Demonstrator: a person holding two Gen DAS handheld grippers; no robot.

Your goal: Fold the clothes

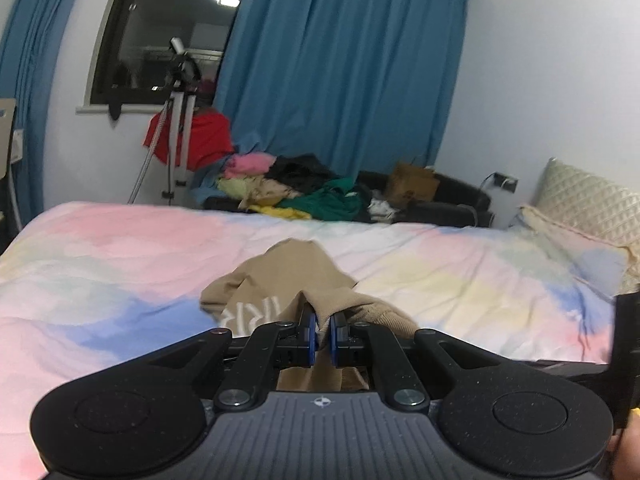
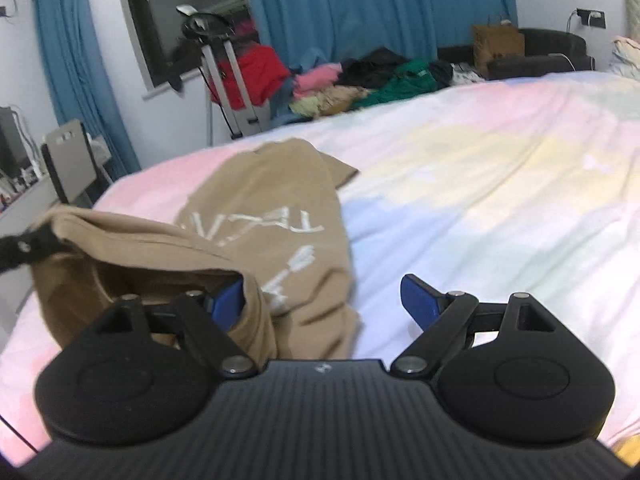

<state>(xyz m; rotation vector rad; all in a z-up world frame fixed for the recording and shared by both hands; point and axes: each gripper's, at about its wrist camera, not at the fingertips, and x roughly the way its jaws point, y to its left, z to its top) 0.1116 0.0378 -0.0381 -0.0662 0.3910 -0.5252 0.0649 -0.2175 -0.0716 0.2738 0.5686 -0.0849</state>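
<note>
Left gripper (image 1: pixel 323 322) clamped on a fold of the tan shirt (image 1: pixel 276 280), low centre of frame. Right gripper (image 2: pixel 322 300) jaws wide apart, its left finger under the shirt's edge; pastel bed sheet (image 2: pixel 480 184) beneath.

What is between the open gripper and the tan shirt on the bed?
Nothing visible. The right gripper stands open right at the tan shirt; its left finger already sits against a raised fold of the cloth. The left gripper is shut on the shirt.

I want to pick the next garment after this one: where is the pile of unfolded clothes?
The clothes pile lies beyond the bed's far edge in both wrist views, below the blue curtain, right of the tripod.
</note>
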